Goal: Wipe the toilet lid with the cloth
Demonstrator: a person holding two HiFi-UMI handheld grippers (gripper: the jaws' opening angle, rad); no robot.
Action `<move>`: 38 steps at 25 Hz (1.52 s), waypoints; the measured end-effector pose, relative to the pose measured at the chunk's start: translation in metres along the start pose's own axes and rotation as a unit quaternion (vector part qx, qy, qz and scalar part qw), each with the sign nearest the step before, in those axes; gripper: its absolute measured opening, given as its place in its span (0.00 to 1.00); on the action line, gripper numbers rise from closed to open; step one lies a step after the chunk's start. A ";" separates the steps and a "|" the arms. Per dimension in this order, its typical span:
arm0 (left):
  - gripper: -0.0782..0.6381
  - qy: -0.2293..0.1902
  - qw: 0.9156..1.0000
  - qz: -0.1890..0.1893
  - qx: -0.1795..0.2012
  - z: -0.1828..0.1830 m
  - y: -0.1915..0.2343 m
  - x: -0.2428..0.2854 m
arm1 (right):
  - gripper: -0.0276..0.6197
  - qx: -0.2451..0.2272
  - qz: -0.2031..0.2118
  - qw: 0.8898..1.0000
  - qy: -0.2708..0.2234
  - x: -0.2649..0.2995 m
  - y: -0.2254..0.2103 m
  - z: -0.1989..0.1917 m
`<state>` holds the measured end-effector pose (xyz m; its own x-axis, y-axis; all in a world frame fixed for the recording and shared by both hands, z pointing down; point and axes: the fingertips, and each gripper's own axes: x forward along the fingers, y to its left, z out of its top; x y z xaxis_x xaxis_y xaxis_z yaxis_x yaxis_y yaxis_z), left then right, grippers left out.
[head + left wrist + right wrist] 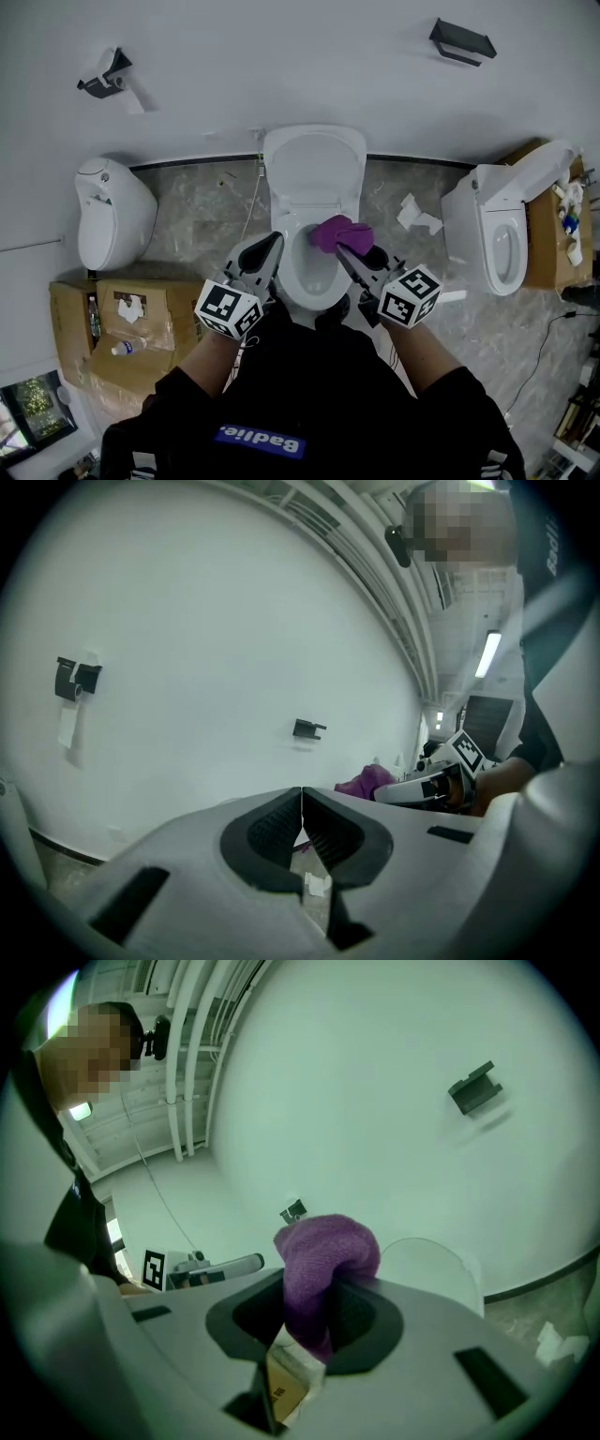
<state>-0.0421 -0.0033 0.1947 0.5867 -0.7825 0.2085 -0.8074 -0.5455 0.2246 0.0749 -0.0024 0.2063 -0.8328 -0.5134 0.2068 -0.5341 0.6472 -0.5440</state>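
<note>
- The right gripper is clamped on the purple cloth, which bunches above its jaws. The left gripper is closed on nothing.
- The cloth hangs over the open bowl. The raised toilet lid stands just beyond, at twelve o'clock.
- Step in hand: likely the approach, with no contact yet. Next, press the cloth flat against the lid and sweep across.

Floor — grey marbled tile, bounded by a white wall along a dark skirting. Three white toilets are stood on it: left toilet, middle toilet with lid raised, right toilet. Brown cardboard boxes are laid just beside the left toilet; further cardboard is seen by the right toilet. White paper scraps are scattered between the middle and right toilets — a thin black cable is trailed at far right.
</note>
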 end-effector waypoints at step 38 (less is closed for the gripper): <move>0.31 0.148 0.984 -0.014 0.099 -0.187 0.263 0.188 | 0.20 0.055 -0.101 0.993 0.026 0.190 -0.137 -0.066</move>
<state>-0.1327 -0.2376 0.4709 0.5774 -0.6612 0.4791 -0.7703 -0.6357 0.0511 -0.0201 -0.1511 0.3738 -0.7187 -0.5943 0.3609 -0.6739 0.4676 -0.5720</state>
